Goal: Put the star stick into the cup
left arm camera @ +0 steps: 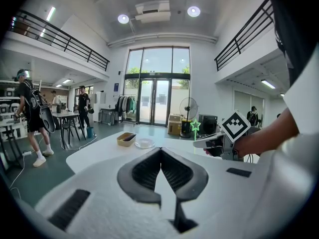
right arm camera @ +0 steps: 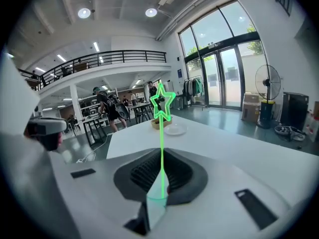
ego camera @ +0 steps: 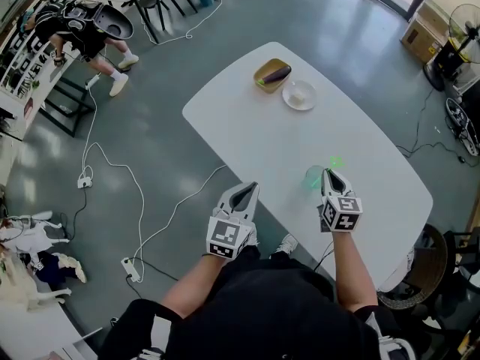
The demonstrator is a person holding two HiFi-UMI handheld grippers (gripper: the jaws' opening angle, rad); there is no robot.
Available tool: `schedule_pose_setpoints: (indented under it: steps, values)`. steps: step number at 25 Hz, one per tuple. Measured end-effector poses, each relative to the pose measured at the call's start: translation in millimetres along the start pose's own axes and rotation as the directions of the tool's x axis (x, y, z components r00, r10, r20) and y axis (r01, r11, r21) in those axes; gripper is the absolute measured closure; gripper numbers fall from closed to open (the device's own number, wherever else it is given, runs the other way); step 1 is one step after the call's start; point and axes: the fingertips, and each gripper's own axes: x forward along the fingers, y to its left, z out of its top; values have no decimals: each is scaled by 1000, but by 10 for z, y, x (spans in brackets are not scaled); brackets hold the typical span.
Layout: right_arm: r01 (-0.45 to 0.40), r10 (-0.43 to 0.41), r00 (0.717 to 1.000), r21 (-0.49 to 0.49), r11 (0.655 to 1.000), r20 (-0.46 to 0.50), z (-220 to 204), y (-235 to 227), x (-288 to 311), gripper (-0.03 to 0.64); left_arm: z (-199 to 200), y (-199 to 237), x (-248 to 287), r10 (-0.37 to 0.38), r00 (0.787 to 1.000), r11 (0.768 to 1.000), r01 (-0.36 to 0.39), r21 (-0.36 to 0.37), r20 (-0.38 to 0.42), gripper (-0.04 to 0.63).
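Near the surface's (ego camera: 285, 137) front edge, the right gripper (ego camera: 330, 173) pinches the star stick (right arm camera: 163, 103) upright just beside the cup (ego camera: 314, 177); insertion apparently remains. The left gripper (ego camera: 247, 189), pressed together, holds nothing.

In the head view the star stick (ego camera: 335, 163) shows only as a small green glow; its stem is hidden behind the right gripper (ego camera: 330, 175), which also covers the near side of the cup (ego camera: 312, 177). In the right gripper view the stem's lower end blurs into a pale patch between the jaws. The near edge of the table (ego camera: 247, 137) is hidden by the person's body. What lies in the tray (ego camera: 271, 74) and on the plate (ego camera: 299, 96) by the far corner is too small to tell
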Motion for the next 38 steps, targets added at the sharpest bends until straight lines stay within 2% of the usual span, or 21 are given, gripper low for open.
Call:
schedule_pose_setpoints:
  steps: [16, 28, 33, 38]
  values:
    - [6, -8, 999, -26, 1000, -52, -22, -124, 263, 589, -31, 58, -30, 25, 1000, 1000, -25, -9, -11, 584]
    - [14, -18, 994, -43, 999, -108, -82, -185, 428, 559, -127, 74, -62, 17, 1000, 999, -18, -51, -19, 584]
    - [17, -20, 995, -39, 999, -96, -42, -169, 381, 554, -103, 77, -61, 15, 1000, 999, -15, -47, -15, 584]
    - [9, -10, 999, -21, 1000, -44, 90, -62, 218, 554, -74, 68, -24, 7, 1000, 999, -8, -43, -6, 584]
